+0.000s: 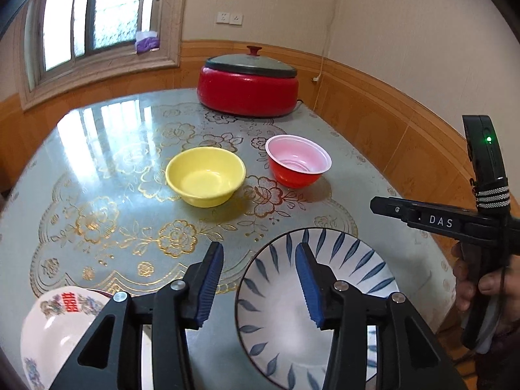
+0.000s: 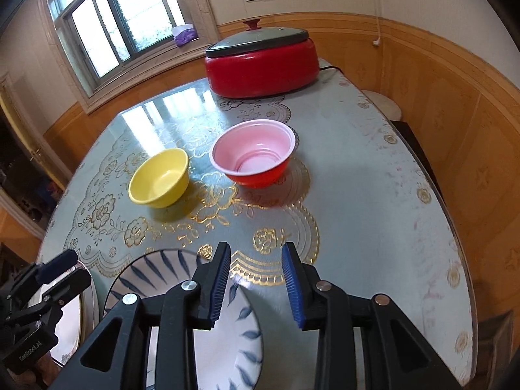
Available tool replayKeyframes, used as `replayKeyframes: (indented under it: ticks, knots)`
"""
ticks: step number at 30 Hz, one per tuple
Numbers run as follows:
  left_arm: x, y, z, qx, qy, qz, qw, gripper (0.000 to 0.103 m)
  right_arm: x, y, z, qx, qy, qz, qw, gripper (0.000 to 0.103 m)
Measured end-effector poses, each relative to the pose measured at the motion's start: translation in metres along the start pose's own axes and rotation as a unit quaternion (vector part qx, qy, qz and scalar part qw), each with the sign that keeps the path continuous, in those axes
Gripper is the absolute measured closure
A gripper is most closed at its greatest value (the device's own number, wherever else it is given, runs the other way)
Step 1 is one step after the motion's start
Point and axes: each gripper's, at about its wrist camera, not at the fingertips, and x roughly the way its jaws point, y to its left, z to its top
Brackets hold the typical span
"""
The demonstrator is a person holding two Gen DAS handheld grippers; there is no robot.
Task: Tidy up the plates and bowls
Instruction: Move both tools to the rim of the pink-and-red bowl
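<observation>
Left wrist view: the left gripper point(image 1: 260, 289) is being held above the near edge of the desk point(image 1: 107, 175), its jaws standing apart with nothing between them. Below the right-hand jaw, the blue-leaf plate point(image 1: 354, 273) is lying flat on the desk; no pad is seen pressing on it. A white bowl with red lettering point(image 1: 55, 321) is sitting at the lower left, partly hidden by the gripper body. Farther out, the yellow bowl point(image 1: 205, 175) and the red bowl with pink inside point(image 1: 297, 161) are standing upright, near each other but apart. The step in hand is judged to be a gap between placements: plate set down, bowls not yet gathered. The right gripper's body is being held by a hand point(image 1: 481, 279) at the right edge.

Right wrist view: the right gripper point(image 2: 256, 289) is hovering over bare desk just beside the plate's rim, jaws apart and empty. The next move is judged to call for a reach forward to one bowl, with a jaw being slipped over its rim so it can be nested in the other.

Surface and room: the desk is being covered by a glossy grey-green cloth with gold flowers, strongly reflecting the window point(image 2: 130, 16). A red lidded electric pot point(image 2: 263, 61) is standing at the far edge; wood panelling is running round the walls.
</observation>
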Motion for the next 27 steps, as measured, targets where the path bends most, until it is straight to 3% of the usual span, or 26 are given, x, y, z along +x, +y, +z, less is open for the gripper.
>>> replayKeyframes:
  ticks: [6,15,19,27]
  knots:
    - [0.010,-0.004,0.018,-0.037,-0.001,0.003,0.9993,0.056,0.011,-0.027,0.022,0.012,0.005,0.014,1.000,0.070]
    - [0.041,-0.017,0.053,-0.048,0.009,0.014,0.9987,0.057,0.041,-0.054,0.058,0.031,0.023,0.038,0.999,0.070]
    - [0.066,-0.022,0.069,-0.065,0.033,0.001,0.9974,0.057,0.065,-0.063,0.079,0.055,0.036,0.066,0.996,0.070]
    - [0.114,-0.026,0.101,-0.096,0.061,-0.013,0.9934,0.063,0.110,-0.074,0.114,0.089,0.053,0.073,0.992,0.070]
